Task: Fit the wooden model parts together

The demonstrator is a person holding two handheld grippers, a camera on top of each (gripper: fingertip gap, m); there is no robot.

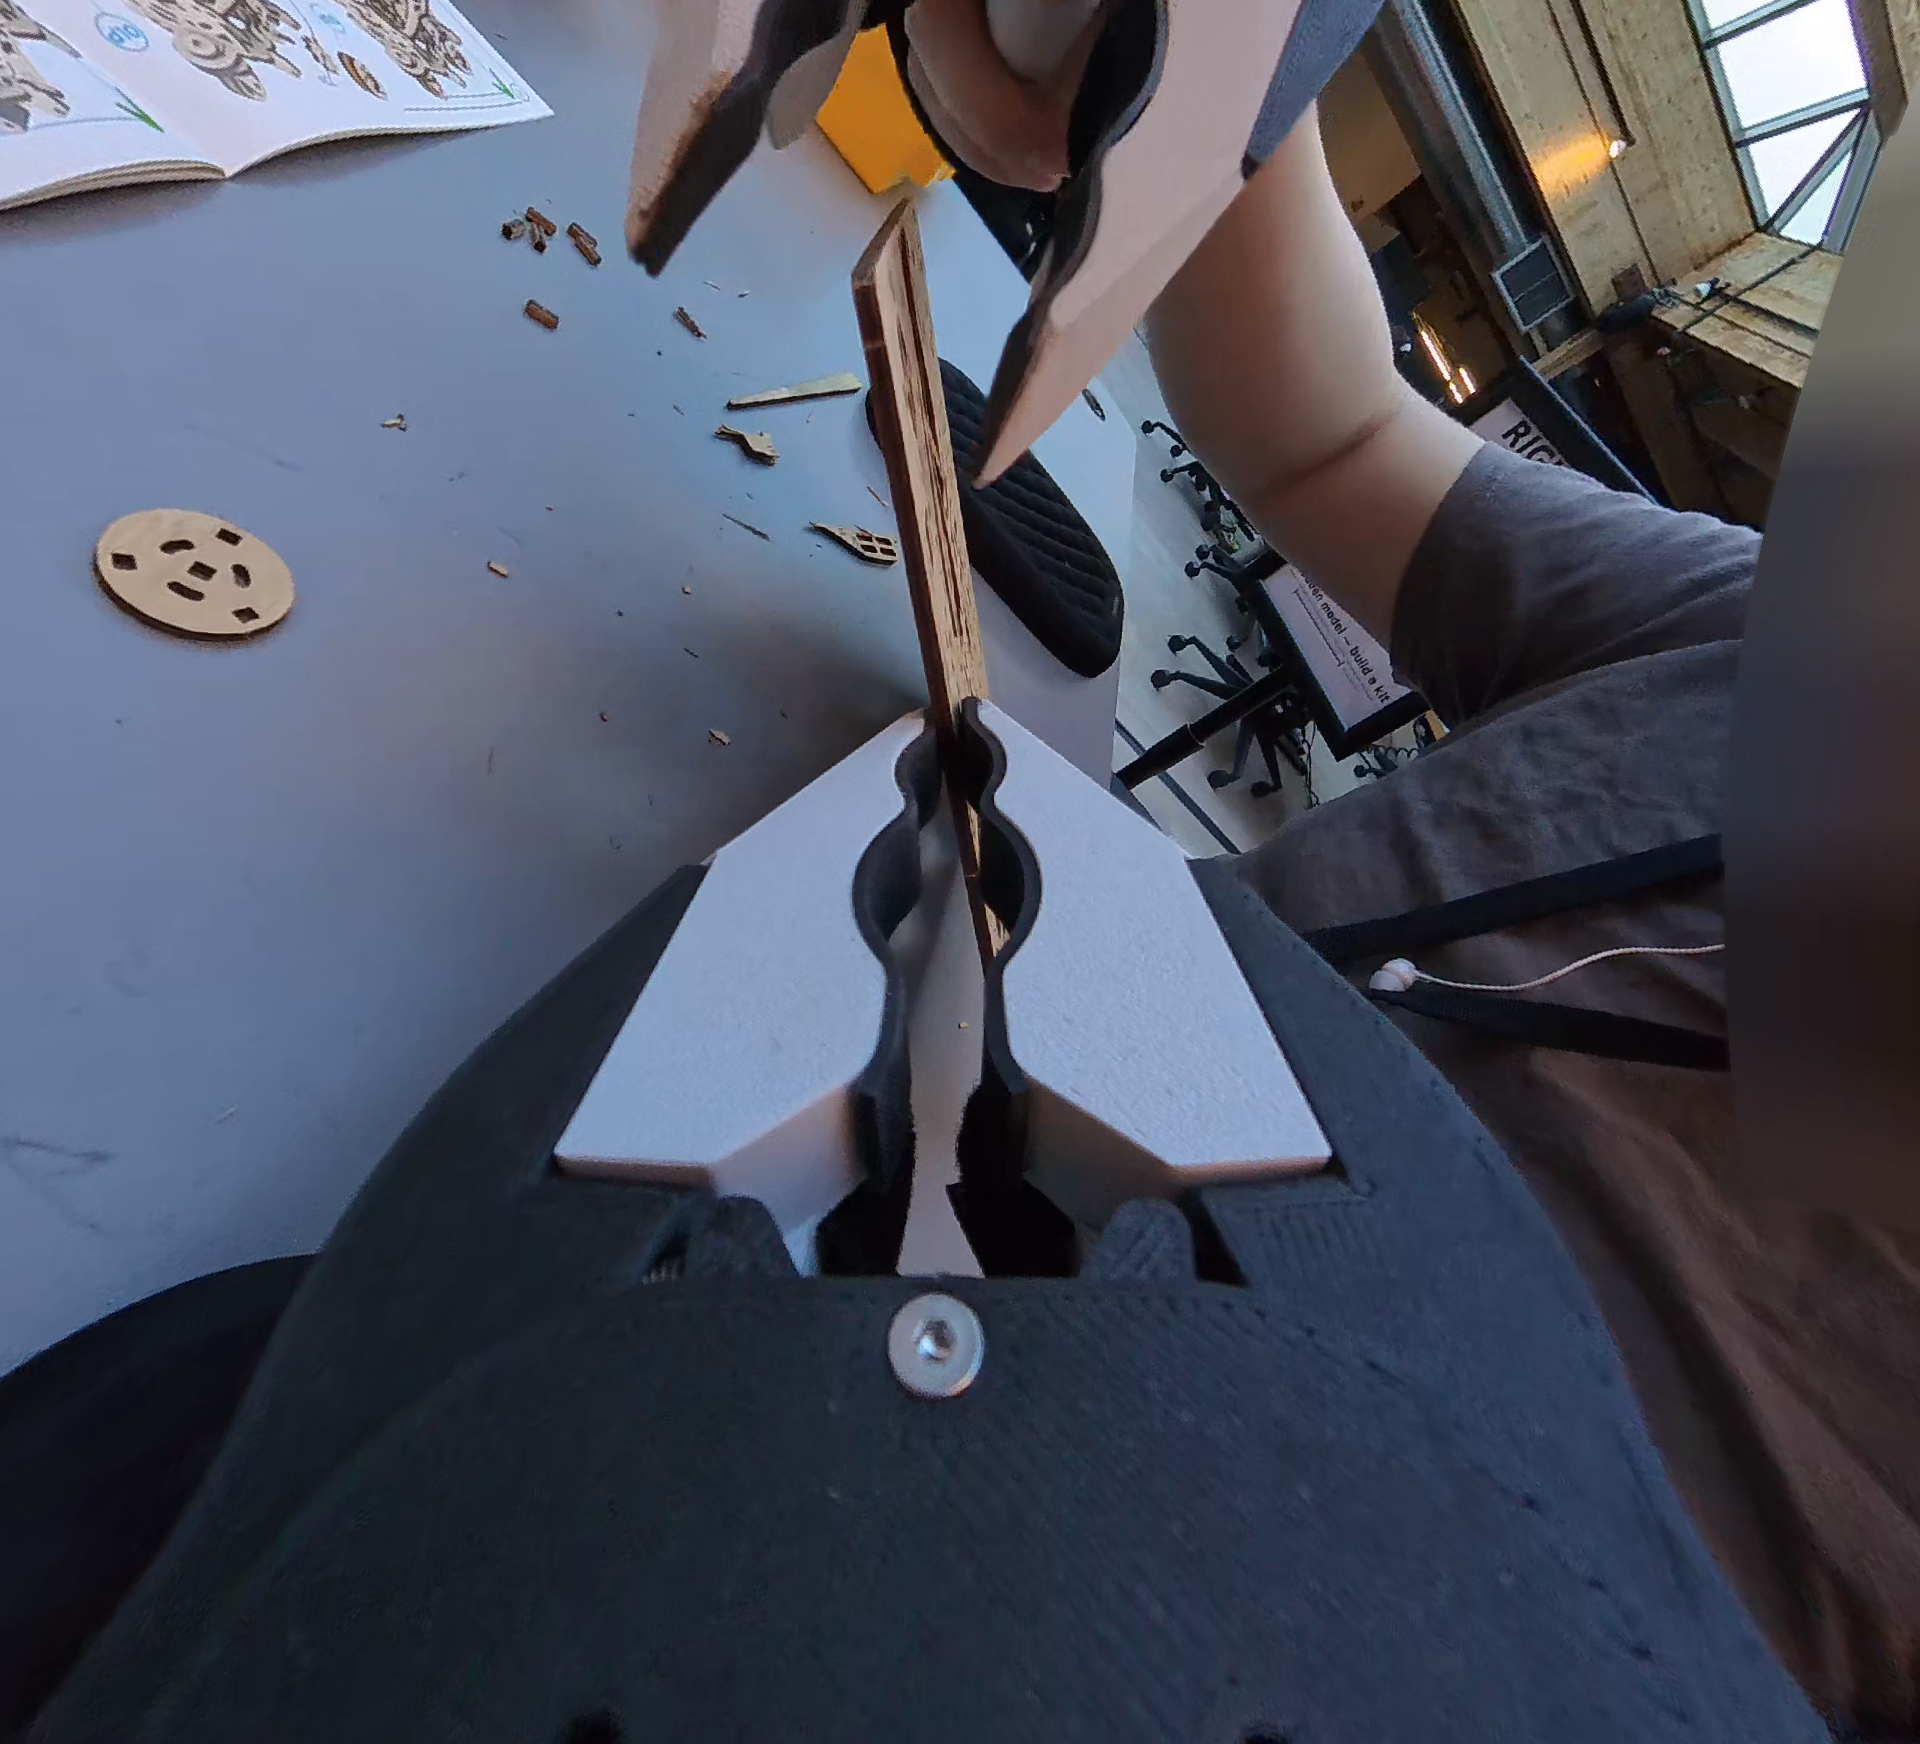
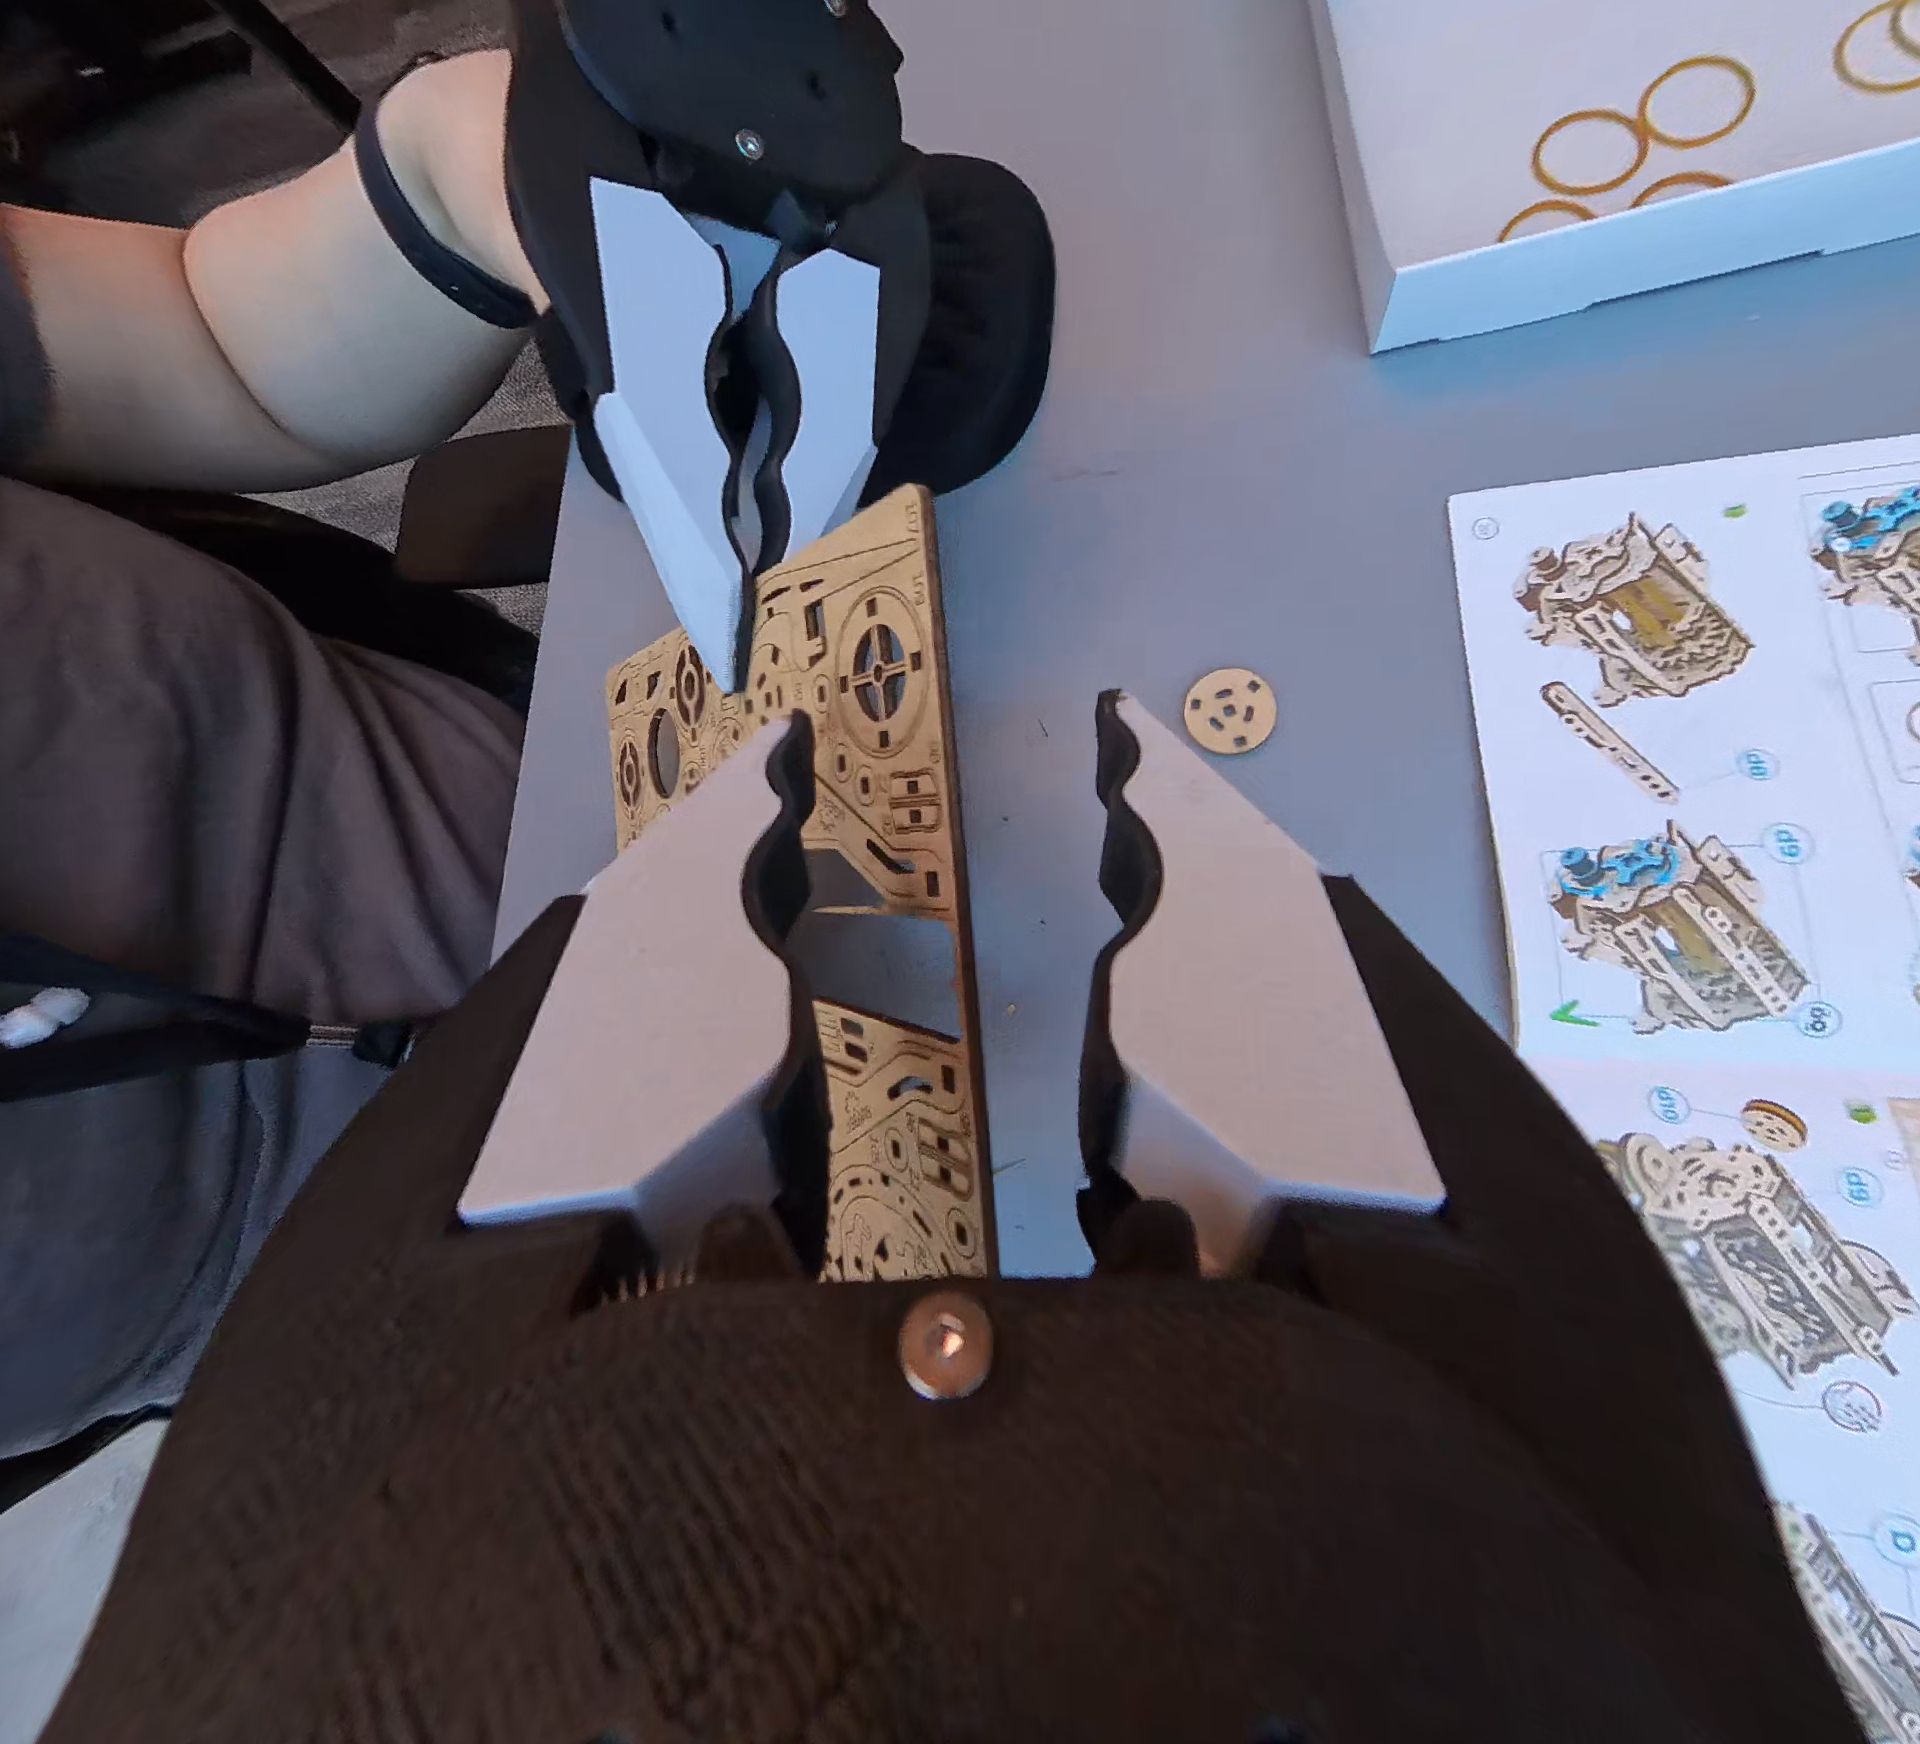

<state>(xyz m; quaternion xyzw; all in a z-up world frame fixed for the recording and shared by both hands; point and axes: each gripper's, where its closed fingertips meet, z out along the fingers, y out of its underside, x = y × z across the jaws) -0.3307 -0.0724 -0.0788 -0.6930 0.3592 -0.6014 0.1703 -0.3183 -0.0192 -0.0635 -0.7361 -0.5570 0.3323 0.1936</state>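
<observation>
Laser-cut plywood sheet (image 2: 894, 863), thin, tan and flat, with model parts still held in its frame, is standing on edge in the air above the grey desk (image 2: 1143, 344), its long axis running straight away from the right hand-held gripper (image 2: 951, 718) toward the left hand-held gripper (image 2: 743, 655). In the right wrist view the sheet is lying in the open gap between the right fingers, closer to the left-hand finger and possibly just touching it; I cannot tell for sure. That right hand-held gripper is spread wide and is gripping nothing. The left hand-held gripper is pressed together and pinching the sheet near its far edge; in the left wrist view the same sheet is showing edge-on as a narrow dark strip (image 1: 925, 489) rising from between its closed tips (image 1: 951, 728). The right one is therefore the free hand nearest the sheet, and I judge its coming move to be closing on the sheet or on a part in it. A small round wooden disc (image 2: 1230, 710) with slots is lying on the desk just right of the right fingers, beside the open instruction booklet (image 2: 1662, 759).
</observation>
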